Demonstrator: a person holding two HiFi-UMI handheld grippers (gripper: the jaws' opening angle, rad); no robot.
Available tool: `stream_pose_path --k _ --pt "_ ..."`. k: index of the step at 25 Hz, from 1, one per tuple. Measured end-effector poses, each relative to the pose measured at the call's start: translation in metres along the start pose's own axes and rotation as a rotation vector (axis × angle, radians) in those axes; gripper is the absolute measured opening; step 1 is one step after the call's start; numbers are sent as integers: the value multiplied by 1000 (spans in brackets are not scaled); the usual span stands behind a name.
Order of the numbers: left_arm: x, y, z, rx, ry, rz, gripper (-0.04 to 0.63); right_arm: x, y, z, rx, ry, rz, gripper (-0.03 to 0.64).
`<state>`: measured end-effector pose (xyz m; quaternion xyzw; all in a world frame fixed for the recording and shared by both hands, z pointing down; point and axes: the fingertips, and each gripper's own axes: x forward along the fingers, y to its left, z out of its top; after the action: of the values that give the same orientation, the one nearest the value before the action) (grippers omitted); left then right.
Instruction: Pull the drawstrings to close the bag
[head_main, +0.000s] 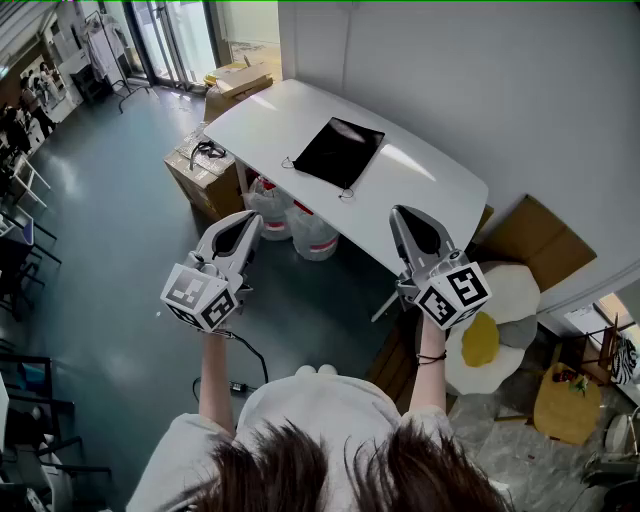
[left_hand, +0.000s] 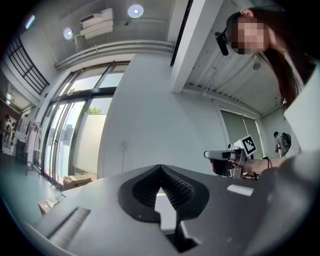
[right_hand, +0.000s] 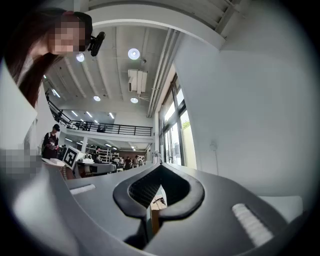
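A flat black bag (head_main: 338, 151) lies on the white table (head_main: 430, 180), with thin drawstring loops (head_main: 346, 193) at its near edge and left side. Both grippers are held up in the air short of the table, well apart from the bag. My left gripper (head_main: 250, 217) (left_hand: 160, 167) has its jaws together with nothing between them. My right gripper (head_main: 398, 212) (right_hand: 161, 167) is shut and empty too. Each gripper view looks along its jaws at the white wall; the bag is in neither of them.
Cardboard boxes (head_main: 205, 170) stand at the table's left end, and white bags (head_main: 290, 220) sit under it. An egg-shaped cushion (head_main: 480, 340) and flat cardboard (head_main: 530, 245) lie on the floor at the right. A cable (head_main: 250, 360) runs across the grey floor.
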<state>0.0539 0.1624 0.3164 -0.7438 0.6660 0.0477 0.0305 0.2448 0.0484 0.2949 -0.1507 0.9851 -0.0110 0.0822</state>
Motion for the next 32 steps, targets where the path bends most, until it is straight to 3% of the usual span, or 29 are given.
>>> stream_pose_path --k 22,32 --pt "7 -2 -9 -7 30 55 -8 11 -11 -3 -10 -12 77 12" --pt "7 25 -18 -22 47 82 -8 40 -13 -11 3 -16 93 12"
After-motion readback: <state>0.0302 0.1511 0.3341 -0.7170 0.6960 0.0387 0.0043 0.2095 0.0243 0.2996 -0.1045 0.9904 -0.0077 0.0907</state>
